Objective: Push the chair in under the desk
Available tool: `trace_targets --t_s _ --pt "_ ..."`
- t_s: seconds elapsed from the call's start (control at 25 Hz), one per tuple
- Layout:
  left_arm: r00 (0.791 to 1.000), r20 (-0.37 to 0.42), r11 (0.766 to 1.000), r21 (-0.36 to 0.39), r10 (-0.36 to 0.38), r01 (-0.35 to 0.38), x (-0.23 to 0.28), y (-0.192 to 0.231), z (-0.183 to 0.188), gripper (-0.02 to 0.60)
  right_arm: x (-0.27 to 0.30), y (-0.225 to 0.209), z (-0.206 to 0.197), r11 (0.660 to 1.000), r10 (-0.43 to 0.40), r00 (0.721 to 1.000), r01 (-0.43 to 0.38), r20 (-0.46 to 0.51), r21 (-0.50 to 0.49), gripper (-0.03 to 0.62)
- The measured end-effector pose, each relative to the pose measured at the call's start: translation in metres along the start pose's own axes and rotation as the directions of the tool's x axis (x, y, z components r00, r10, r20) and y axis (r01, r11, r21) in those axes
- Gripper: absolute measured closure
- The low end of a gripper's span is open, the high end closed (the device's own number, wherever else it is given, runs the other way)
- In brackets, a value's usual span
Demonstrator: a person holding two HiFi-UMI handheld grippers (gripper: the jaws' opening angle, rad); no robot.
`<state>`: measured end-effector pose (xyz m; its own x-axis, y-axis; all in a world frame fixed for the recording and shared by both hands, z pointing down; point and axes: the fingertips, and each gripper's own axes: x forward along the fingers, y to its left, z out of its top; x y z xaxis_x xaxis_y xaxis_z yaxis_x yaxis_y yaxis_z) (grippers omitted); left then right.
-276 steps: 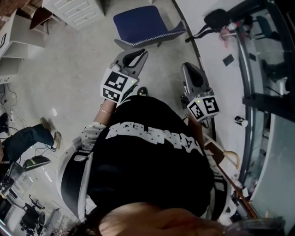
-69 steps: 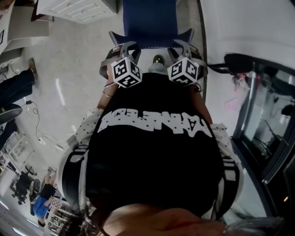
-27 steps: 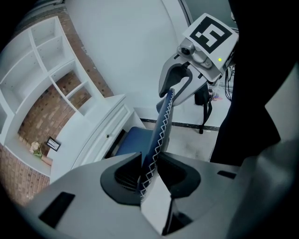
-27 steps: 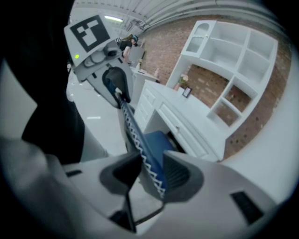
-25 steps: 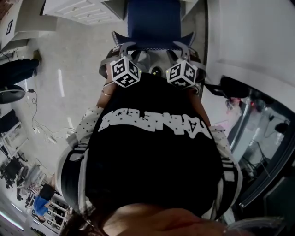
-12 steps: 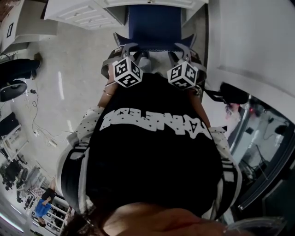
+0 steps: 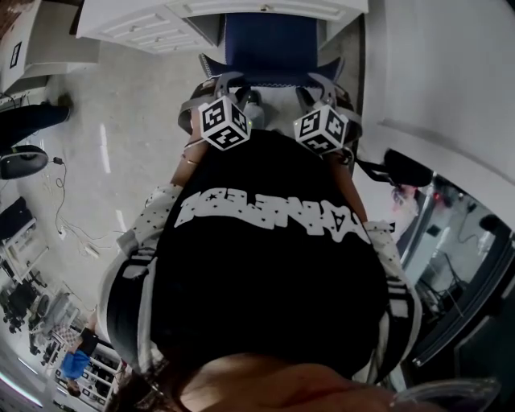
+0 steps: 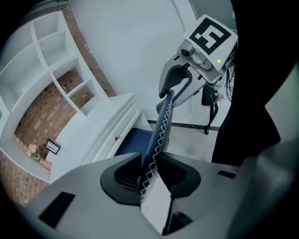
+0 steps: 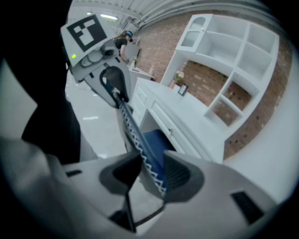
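In the head view the person's black top covers everything on the near side of the chair, so the chair's legs and the floor under them are hidden. The far end of the chair's blue seat is lost under the white counter, which the top edge cuts off. Where the left tool and right tool meet the chair's back cannot be made out there, and past the chair the framed card on the counter and the distant figure are too small to tell.
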<state>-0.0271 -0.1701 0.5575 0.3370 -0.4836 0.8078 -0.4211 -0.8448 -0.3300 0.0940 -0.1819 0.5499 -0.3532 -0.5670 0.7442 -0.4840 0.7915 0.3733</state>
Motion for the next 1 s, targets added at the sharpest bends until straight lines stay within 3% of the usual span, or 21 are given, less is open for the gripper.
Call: trace_targets --t_s 0.16,0.24,1.0 --pt "1.0 0.003 1.0 -0.019 -0.008 0.008 0.008 0.066 -0.031 0.446 0.048 -0.018 0.054 1.0 0.012 1.0 -0.012 -0.014 -0.009 0.43" --pt "1.0 0.004 1.0 -0.024 -0.01 0.01 0.01 0.08 -0.037 0.446 0.058 -0.023 0.065 1.0 0.017 1.0 -0.017 -0.022 -0.015 0.43" --pt "1.0 0.011 1.0 0.011 -0.002 0.002 0.028 0.082 -0.012 0.446 0.058 -0.044 0.044 1.0 -0.007 1.0 0.007 -0.029 0.0 0.43"
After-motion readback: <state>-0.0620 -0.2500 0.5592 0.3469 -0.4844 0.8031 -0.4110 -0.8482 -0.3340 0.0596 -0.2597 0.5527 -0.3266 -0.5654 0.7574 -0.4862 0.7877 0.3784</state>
